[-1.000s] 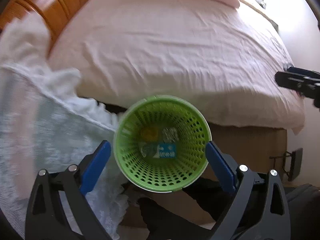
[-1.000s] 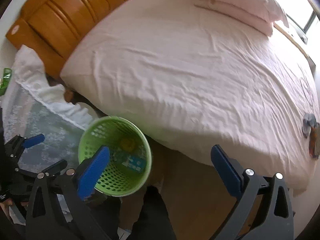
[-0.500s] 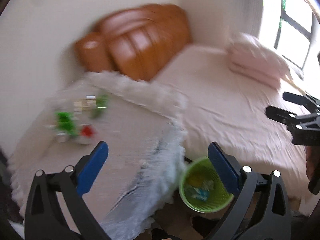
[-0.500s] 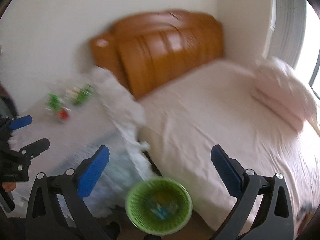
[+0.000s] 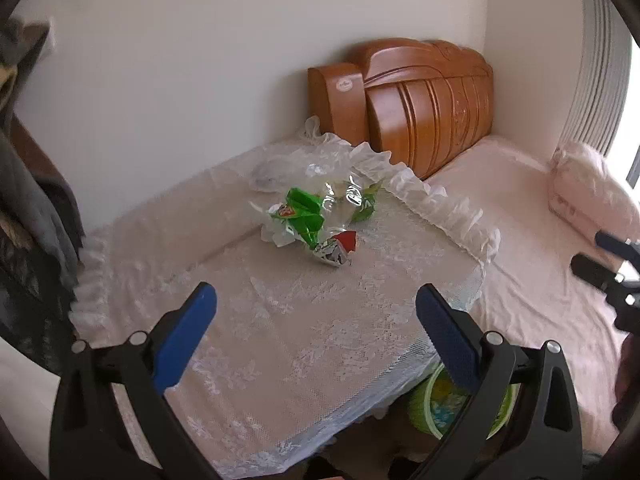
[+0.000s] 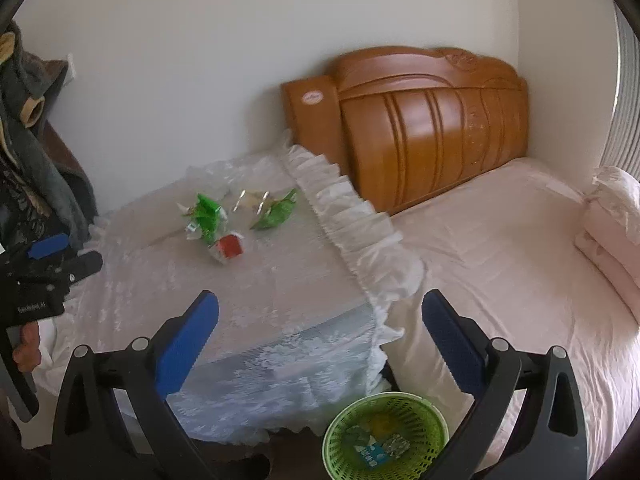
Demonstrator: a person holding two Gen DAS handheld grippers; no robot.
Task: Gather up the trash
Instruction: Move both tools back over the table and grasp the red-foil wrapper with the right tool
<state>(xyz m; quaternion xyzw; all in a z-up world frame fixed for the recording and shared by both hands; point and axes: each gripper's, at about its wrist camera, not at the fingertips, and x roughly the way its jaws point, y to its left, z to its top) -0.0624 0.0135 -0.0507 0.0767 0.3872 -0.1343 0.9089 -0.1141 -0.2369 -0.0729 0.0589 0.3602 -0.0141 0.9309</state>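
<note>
Right wrist: round perforated basket [image 6: 386, 436], perhaps plastic.

Both tongs have swung up and away from the green basket [image 6: 385, 434], which now sits low at the frame's edge. The left tongs [image 5: 316, 328] and right tongs [image 6: 320, 328] now face the tabletop [image 5: 320, 320] and its wrappers [image 5: 316, 220].

Crumpled green, clear and red wrappers [image 5: 316, 216] clustered on the lace-covered table; green perforated basket [image 6: 386, 436] on the floor, holding scraps.
</note>
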